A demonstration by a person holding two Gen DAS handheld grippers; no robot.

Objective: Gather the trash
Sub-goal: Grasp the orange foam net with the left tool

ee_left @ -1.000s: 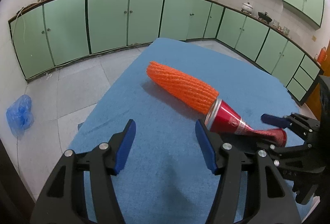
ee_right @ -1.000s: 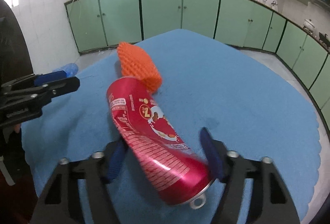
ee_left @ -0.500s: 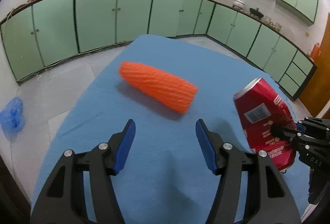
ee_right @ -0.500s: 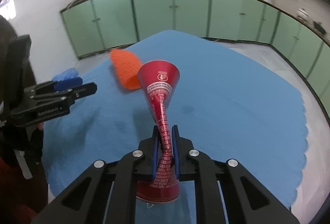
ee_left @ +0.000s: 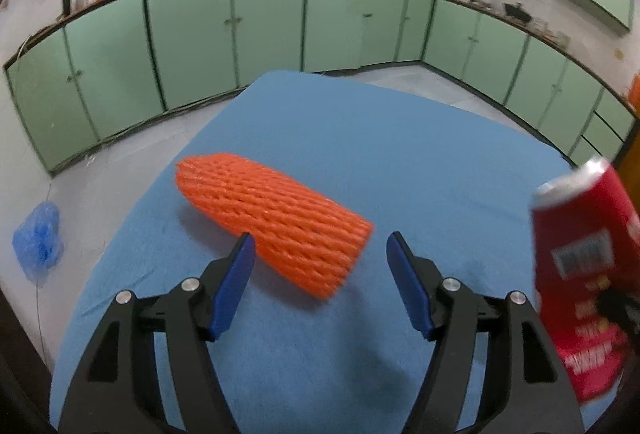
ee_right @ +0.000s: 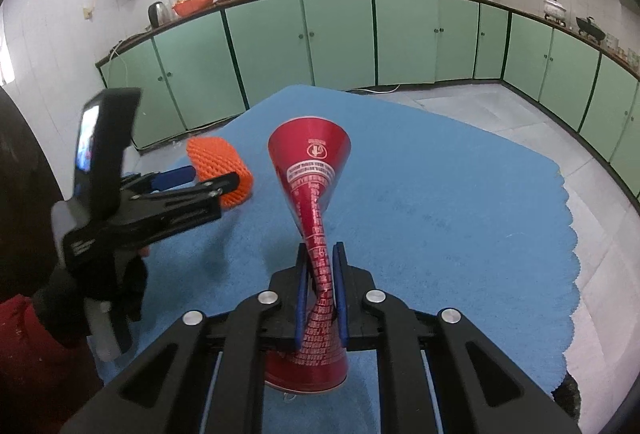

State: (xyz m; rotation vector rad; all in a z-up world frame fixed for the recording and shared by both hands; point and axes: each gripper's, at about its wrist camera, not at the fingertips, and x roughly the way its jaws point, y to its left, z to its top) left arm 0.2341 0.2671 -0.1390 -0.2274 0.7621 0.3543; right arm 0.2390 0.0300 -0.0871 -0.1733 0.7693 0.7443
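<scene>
Since the earlier frames the red can (ee_right: 316, 234) has been pinched flat at its waist and lifted off the blue cloth (ee_right: 460, 214) by the right gripper (ee_right: 320, 298), while the left gripper (ee_left: 320, 286) has been brought up to the orange foam net (ee_left: 276, 222). The right jaws are clamped on the can; the left jaws are opening, with the net's near end just ahead of them, untouched. The net is judged light, soft and springy, best taken across its middle.

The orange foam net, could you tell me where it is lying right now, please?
The orange foam net lies on the blue cloth, just ahead of the left gripper, whose jaws are opening.
</scene>
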